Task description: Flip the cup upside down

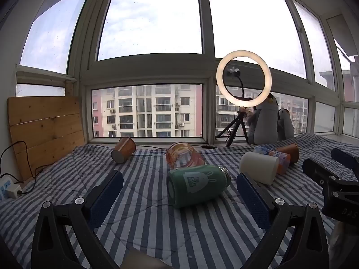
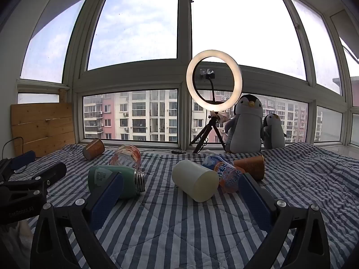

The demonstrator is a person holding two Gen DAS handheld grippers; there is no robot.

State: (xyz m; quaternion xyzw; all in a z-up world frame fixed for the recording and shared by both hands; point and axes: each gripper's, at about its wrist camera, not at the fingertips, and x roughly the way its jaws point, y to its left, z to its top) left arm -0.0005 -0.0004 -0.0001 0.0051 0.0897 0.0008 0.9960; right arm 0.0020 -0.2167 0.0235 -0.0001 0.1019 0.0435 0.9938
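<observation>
While both sets of jaws stand spread wide and grasp nothing, the left gripper [image 1: 179, 192] faces a green bottle [image 1: 197, 185] lying on the striped bed [image 1: 157, 235], and the right gripper [image 2: 179, 192] faces the white cup [image 2: 195, 182] on its side. Beyond lie a clear jar [image 1: 182, 158], copper cups [image 1: 123, 149] and a ring light [image 2: 214, 80].

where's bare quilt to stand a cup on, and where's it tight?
Free: the striped quilt nearest the cameras, in front of the green bottle and white cup; also the left strip between the copper cup and wooden board. Crowded: centre-right, where the white cup, printed cup, brown cup and clear patterned jar bunch together.
</observation>
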